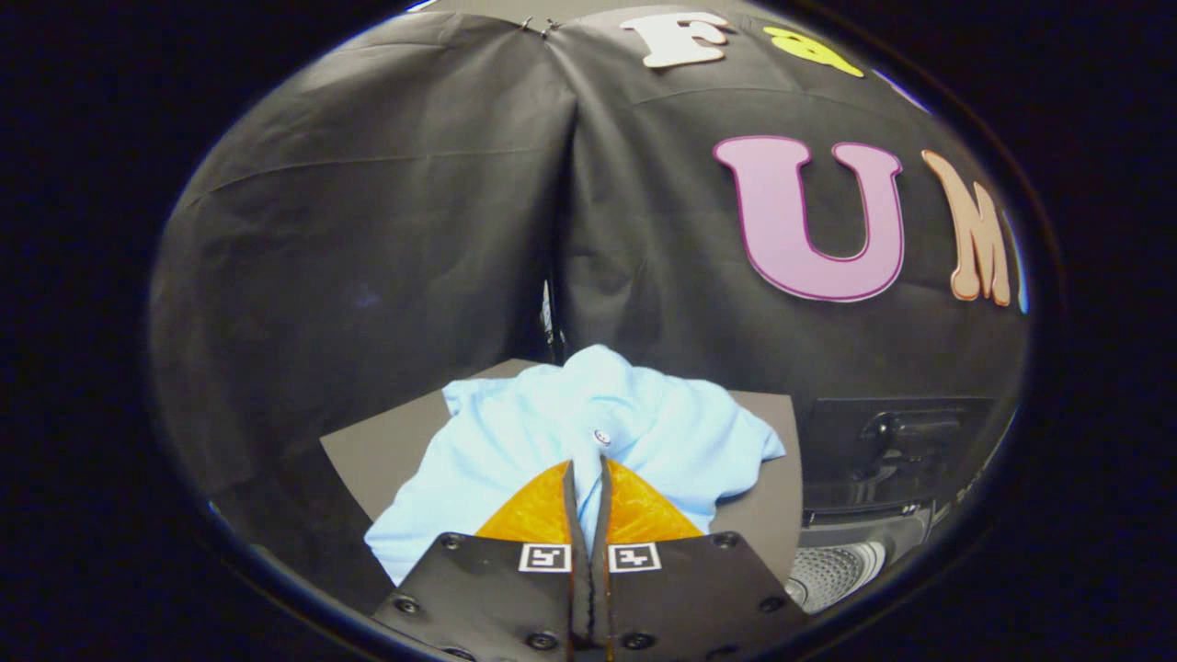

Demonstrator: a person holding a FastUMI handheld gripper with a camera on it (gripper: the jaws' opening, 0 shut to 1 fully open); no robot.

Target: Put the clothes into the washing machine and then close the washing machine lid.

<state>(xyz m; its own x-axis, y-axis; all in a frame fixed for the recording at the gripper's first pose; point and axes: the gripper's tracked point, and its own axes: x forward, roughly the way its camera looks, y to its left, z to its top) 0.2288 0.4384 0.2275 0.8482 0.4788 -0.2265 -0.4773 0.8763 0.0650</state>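
Note:
A light blue polo shirt lies spread on a grey table, its collar bunched up toward the booth wall. My gripper rests over the middle of the shirt, below its button. The two fingers stand almost together, and a thin fold of the blue cloth is pinched between them. To the right of the table is the washing machine with its dark lid raised. The perforated metal drum shows below the lid, to the right of my fingers.
The black cloth wall of the booth hangs close behind the table and the machine. The table's right edge meets the washing machine's side. Bare grey table surface lies left of the shirt.

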